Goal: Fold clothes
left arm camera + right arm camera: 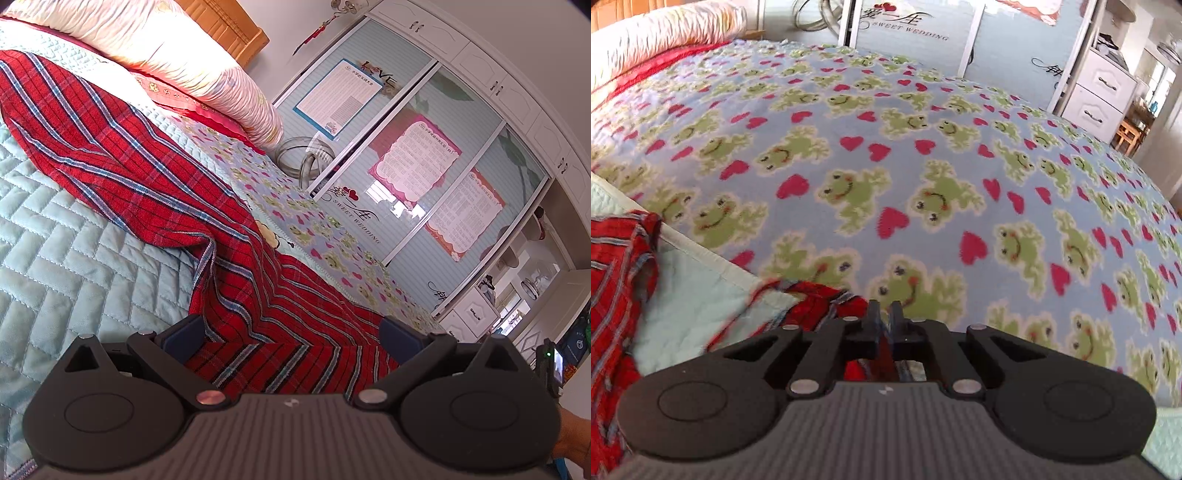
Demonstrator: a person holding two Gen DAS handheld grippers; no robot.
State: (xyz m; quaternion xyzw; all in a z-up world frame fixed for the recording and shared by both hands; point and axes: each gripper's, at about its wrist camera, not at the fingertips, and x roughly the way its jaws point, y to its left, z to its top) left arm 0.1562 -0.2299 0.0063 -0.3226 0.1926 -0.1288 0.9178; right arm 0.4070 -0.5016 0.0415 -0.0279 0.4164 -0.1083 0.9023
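A red plaid garment (122,155) with blue and white stripes lies spread across the bed and runs toward the left wrist camera. My left gripper (291,339) stands open, its fingers wide apart, with the plaid cloth lying between and under them. In the right wrist view a bunched part of the same garment (617,266) lies at the left. Another fold (816,299) reaches my right gripper (884,314), whose fingers are pinched close together on a strip of the red cloth.
A pale blue quilted cover (55,266) lies under the garment. Beside it is a frog-and-heart blanket (886,166). A rolled pink-white duvet (166,48) sits by the wooden headboard (229,26). Sliding wardrobe doors (424,166) and white drawers (1100,96) stand beyond the bed.
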